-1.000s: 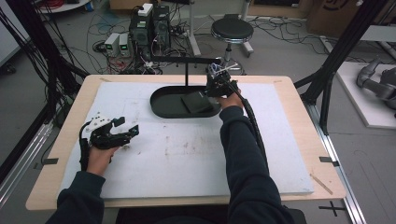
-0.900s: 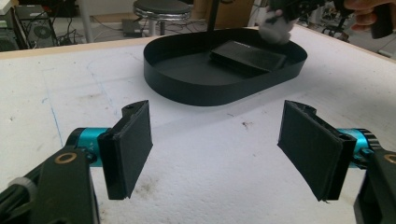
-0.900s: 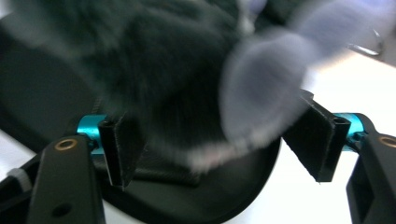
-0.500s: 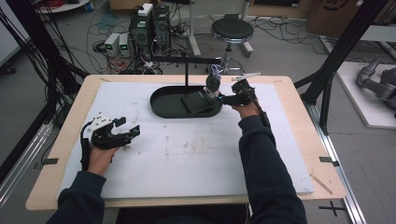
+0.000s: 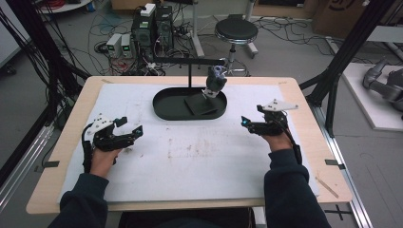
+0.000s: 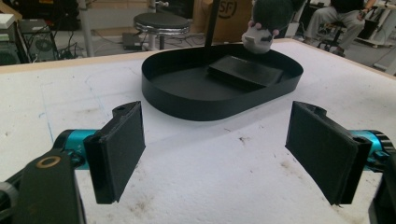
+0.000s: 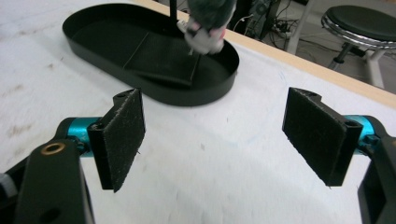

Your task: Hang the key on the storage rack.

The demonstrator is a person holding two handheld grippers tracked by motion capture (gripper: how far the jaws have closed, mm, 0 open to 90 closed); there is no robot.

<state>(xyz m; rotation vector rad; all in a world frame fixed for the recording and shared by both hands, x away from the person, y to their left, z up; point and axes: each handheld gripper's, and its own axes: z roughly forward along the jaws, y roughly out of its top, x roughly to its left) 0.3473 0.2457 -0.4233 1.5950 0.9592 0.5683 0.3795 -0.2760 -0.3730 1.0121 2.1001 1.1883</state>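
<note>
High view: a black oval tray (image 5: 166,107) near the tabletop's far edge holds a flat black block (image 5: 199,104); the left claw (image 5: 134,127) and right claw (image 5: 244,122) gape wide, empty.

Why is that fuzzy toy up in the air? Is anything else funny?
The toy hangs from the black stand, dangling over the tray instead of sitting in it. A flat black block lies in the tray. The white mat has brownish smudges. Nothing looks spilled or broken.

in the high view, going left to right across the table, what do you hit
left gripper → black oval tray → plush toy hanging from the stand → right gripper
</note>
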